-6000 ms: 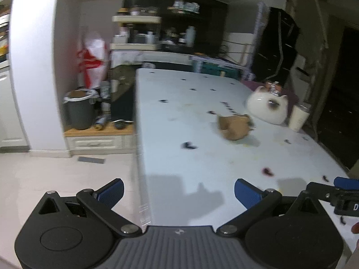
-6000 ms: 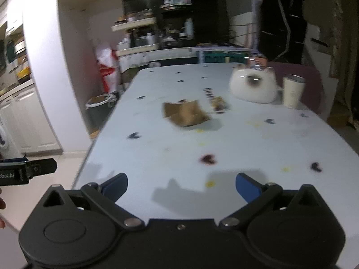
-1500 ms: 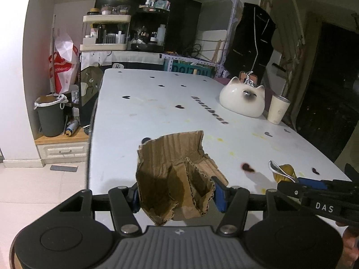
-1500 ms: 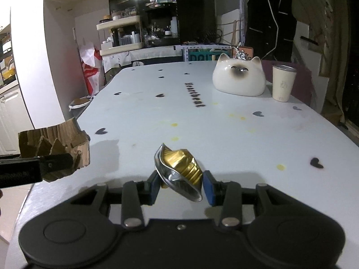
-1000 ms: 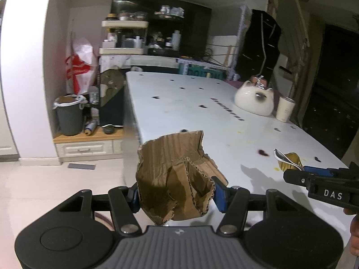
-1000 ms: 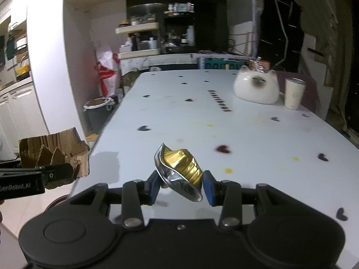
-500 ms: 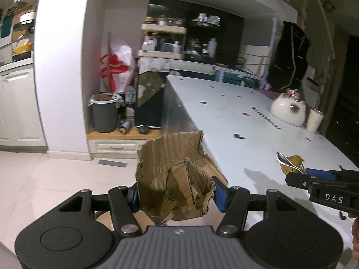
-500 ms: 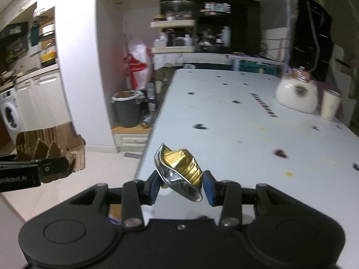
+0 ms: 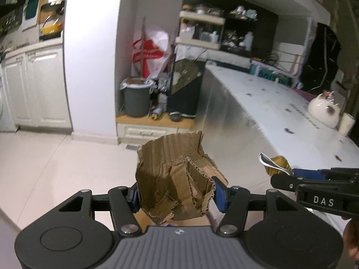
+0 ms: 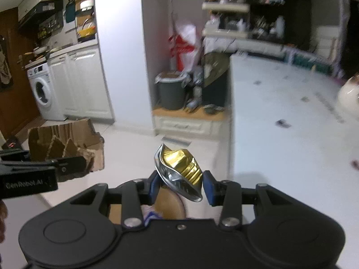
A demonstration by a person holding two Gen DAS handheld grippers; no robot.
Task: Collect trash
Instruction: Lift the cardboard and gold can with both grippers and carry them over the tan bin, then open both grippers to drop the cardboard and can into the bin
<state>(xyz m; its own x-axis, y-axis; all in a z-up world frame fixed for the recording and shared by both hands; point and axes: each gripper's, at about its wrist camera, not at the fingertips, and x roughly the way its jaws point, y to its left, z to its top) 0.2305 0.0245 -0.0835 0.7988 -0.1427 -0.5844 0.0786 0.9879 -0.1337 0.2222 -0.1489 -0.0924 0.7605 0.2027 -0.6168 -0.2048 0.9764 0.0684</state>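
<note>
My left gripper [image 9: 177, 195] is shut on a crumpled piece of brown corrugated cardboard [image 9: 172, 179], held in the air over the pale tiled floor. My right gripper [image 10: 181, 185] is shut on a crushed gold coffee capsule [image 10: 179, 168] with a bent silver rim. In the left wrist view the right gripper [image 9: 289, 174] and its capsule [image 9: 274, 163] show at the right; in the right wrist view the left gripper [image 10: 74, 163] and the cardboard [image 10: 65, 143] show at the left. A grey trash bin [image 9: 136, 96] with a white liner stands in the alcove ahead, apart from both grippers.
The white table [image 9: 269, 112] with heart marks runs along the right, bearing a cat-shaped teapot [image 9: 323, 109] and a cup [image 9: 346, 124]. A white pillar [image 9: 89, 56], white cabinets [image 9: 38, 85] and a washing machine [image 10: 42, 92] stand left. Bottles and a red-and-white bag [image 9: 150, 53] crowd the bin's wooden step.
Both views have swung left, off the table and toward the floor, pillar and bin alcove, which now look nearer. The cardboard and the capsule stay gripped as before.
</note>
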